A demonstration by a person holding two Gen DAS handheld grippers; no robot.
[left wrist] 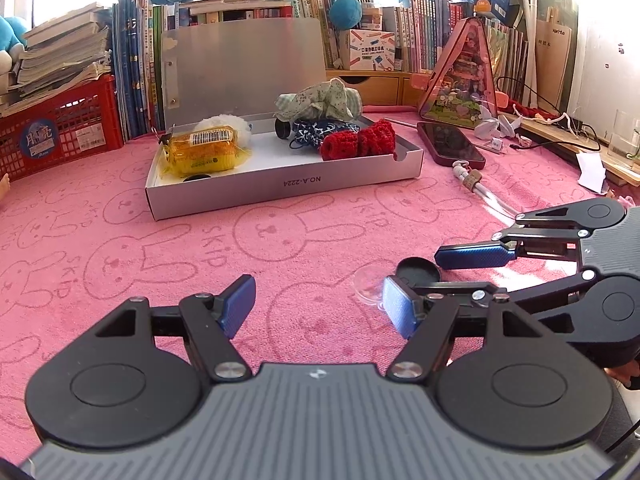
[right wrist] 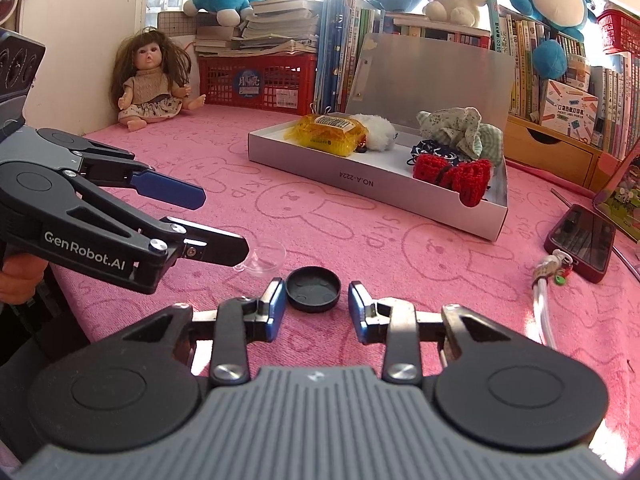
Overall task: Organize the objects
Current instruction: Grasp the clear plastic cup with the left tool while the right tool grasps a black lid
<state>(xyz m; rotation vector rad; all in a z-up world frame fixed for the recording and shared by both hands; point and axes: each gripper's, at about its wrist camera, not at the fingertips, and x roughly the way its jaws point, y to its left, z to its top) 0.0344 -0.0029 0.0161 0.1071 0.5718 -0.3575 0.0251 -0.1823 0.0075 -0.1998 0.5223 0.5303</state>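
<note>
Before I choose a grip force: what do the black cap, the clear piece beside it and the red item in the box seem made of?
Black cap: probably matte rubber or plastic; dull, moulded rim, no glare. Clear piece: looks like thin transparent plastic; the pink towel shows through and its edge glints. Red item in the white box: knitted or crocheted yarn; fuzzy looped texture.

- Your left gripper's (left wrist: 316, 306) right-hand finger hides the near edge of the black cap (left wrist: 418, 272).
- The clear dish (right wrist: 266, 260) is partly covered by your left gripper's lower finger.
- The phone (right wrist: 582, 242) runs behind the triangular case (right wrist: 624, 196), itself cut by the frame edge.
- Book spines (left wrist: 432, 24) are too small to read.
</note>
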